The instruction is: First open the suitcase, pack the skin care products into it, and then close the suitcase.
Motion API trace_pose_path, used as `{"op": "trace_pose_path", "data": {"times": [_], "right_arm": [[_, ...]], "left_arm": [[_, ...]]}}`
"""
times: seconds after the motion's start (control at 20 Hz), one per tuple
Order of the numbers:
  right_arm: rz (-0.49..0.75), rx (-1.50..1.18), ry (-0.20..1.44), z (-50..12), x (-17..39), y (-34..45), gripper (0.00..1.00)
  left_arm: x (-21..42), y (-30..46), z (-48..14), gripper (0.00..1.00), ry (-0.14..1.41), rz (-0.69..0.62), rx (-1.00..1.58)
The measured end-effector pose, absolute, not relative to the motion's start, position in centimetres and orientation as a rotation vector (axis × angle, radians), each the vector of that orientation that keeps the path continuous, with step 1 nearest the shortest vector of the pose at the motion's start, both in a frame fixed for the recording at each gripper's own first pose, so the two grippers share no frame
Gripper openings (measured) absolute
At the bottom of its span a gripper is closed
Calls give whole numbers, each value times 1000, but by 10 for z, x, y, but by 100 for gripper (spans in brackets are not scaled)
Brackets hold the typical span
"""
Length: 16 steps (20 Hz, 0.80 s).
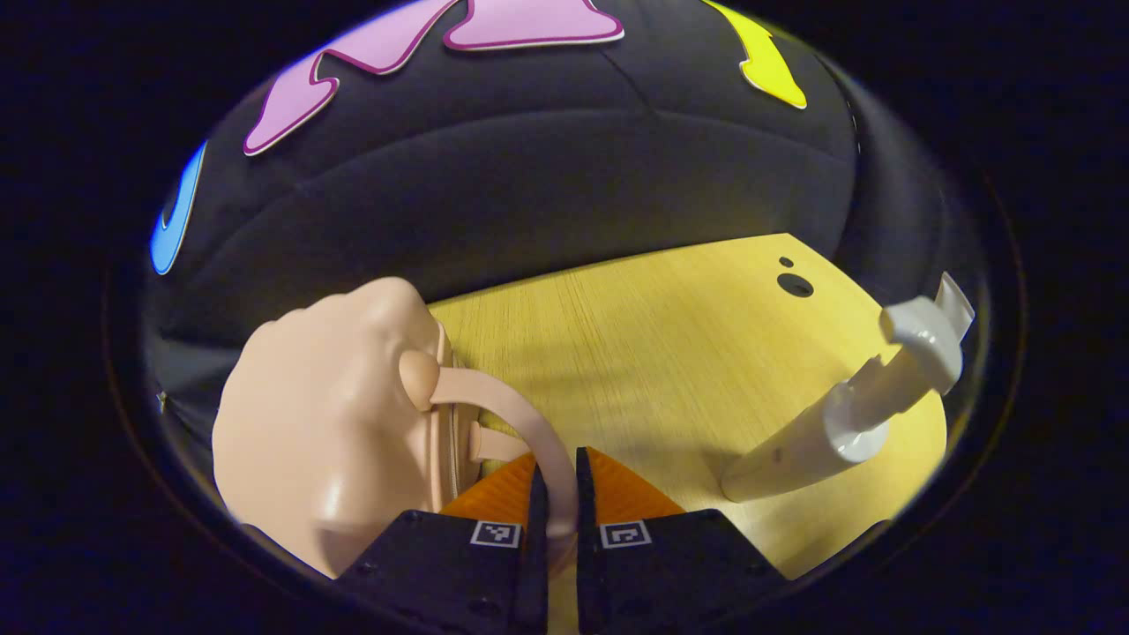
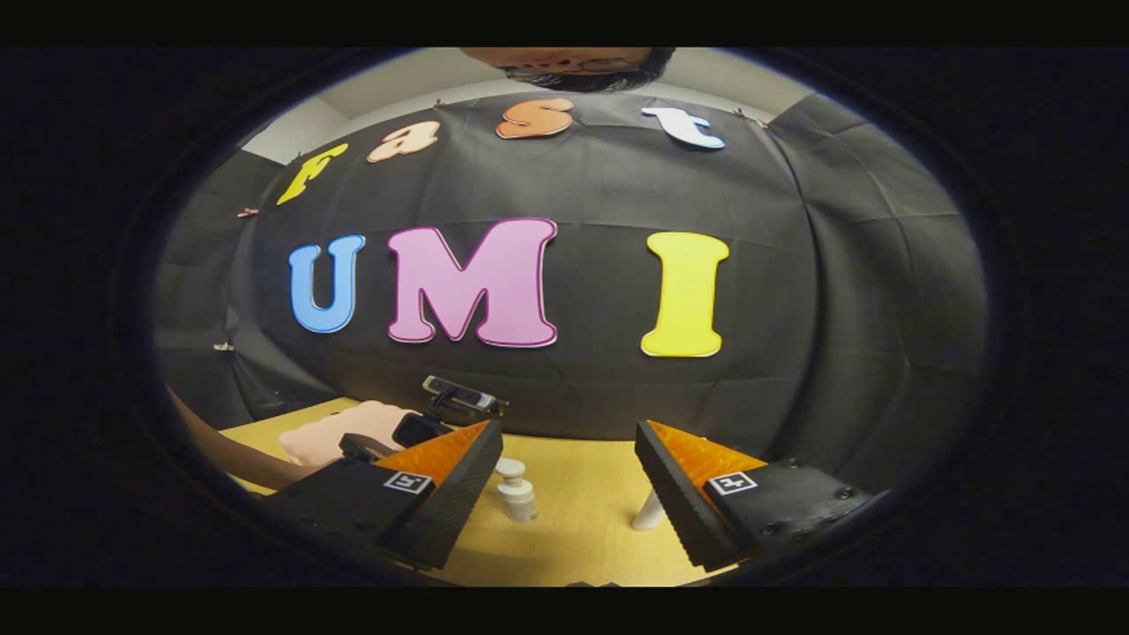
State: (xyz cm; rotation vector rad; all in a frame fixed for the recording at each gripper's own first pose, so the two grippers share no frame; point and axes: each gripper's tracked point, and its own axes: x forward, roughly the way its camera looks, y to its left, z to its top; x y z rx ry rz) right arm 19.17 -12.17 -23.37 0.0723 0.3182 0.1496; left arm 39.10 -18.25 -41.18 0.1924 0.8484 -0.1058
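Where black cloth backs it, wooden table (image 1: 670,353), cream bottle (image 1: 838,432) standing

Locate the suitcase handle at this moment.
In the left gripper view, the handle arches off the pink suitcase at lower left and runs between the left gripper fingers, which are closed on it.

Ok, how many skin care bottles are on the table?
2: a short pump bottle standing on the table, and a white bottle partly behind the right gripper. More may be hidden.

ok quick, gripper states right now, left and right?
Left gripper: shut on the suitcase handle.
Right gripper: open, holding nothing, above the table.
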Motion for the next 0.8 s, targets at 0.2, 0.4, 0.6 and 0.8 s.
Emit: {"op": "trace_pose_path", "data": {"times": [0.2,0.4,0.6,0.8], "right_arm": [[138,61,297,-221,184,-107,97],[128,60,271,-197,164,-80,97],[154,45,227,-166,148,-42,96],[140,46,169,-140,153,-23,96]], "left_arm": [[389,-176,-360,16,821,-102,49],[390,-154,-295,15,748,-118,4],[387,-86,-226,15,694,-78,0],[389,19,-168,14,620,7,125]]}}
